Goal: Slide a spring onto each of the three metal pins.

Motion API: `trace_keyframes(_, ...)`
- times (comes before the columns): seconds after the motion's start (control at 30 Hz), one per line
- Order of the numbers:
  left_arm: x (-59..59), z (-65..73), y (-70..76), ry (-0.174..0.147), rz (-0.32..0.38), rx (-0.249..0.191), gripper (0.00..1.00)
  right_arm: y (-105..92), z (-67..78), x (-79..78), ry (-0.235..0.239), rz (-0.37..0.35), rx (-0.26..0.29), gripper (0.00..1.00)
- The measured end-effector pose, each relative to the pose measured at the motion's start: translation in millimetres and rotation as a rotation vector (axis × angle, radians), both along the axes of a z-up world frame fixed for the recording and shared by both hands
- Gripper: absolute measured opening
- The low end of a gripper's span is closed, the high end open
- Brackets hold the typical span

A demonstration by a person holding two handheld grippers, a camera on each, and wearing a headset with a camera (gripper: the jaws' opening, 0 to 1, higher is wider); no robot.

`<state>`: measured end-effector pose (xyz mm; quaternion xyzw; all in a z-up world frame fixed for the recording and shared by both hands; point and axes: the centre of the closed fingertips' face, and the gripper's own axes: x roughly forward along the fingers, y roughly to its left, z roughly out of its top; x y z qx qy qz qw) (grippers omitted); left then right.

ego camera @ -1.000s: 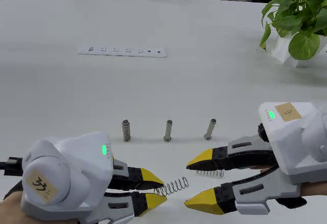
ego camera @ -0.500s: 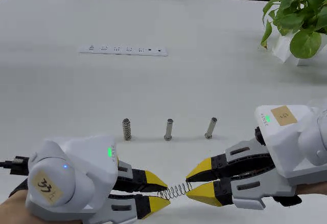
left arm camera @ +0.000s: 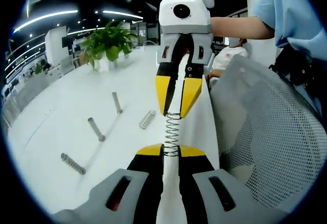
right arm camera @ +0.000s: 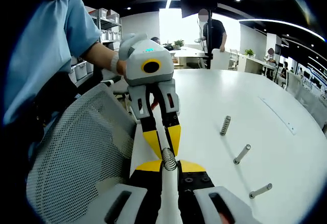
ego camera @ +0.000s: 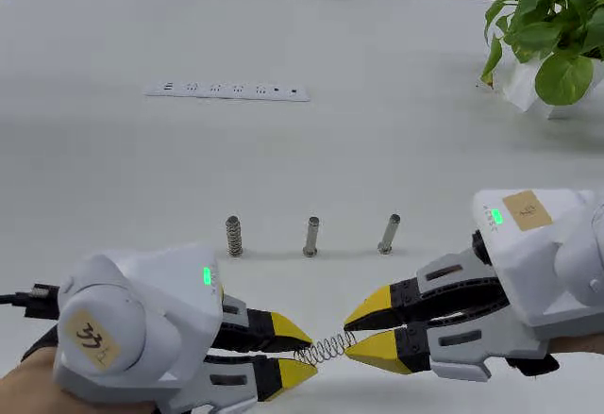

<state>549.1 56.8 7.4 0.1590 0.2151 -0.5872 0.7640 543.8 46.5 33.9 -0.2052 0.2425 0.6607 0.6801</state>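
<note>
Three metal pins stand in a row on the white table; the left pin [ego camera: 233, 236] carries a spring, while the middle pin [ego camera: 310, 237] and the right pin [ego camera: 389, 233] are bare. In front of them a spring [ego camera: 326, 348] hangs level between both grippers. My left gripper [ego camera: 294, 353] is shut on its left end and my right gripper [ego camera: 362, 333] is shut on its right end. The left gripper view shows the spring [left arm camera: 172, 132] running from my own jaws to the right gripper [left arm camera: 177, 99]. Another loose spring [left arm camera: 147, 119] lies on the table near the pins.
A white power strip [ego camera: 226, 92] lies farther back on the table. A potted plant [ego camera: 552, 27] stands at the far right corner. A mesh chair [right arm camera: 76, 147] is behind the grippers at the table's near edge, and a person [right arm camera: 212, 30] stands in the background.
My right gripper, open a second ago, moved left to the spring's free end and shut on it. The left gripper kept its hold and barely moved.
</note>
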Motion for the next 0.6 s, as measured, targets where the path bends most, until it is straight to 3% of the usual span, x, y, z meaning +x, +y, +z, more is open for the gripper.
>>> trace_keyframes(0.6, -0.2, -2.3, -6.4, 0.020, -0.010, 0.003, 0.06, 6.5, 8.3, -2.4, -0.074, 0.057, -0.035, 0.07)
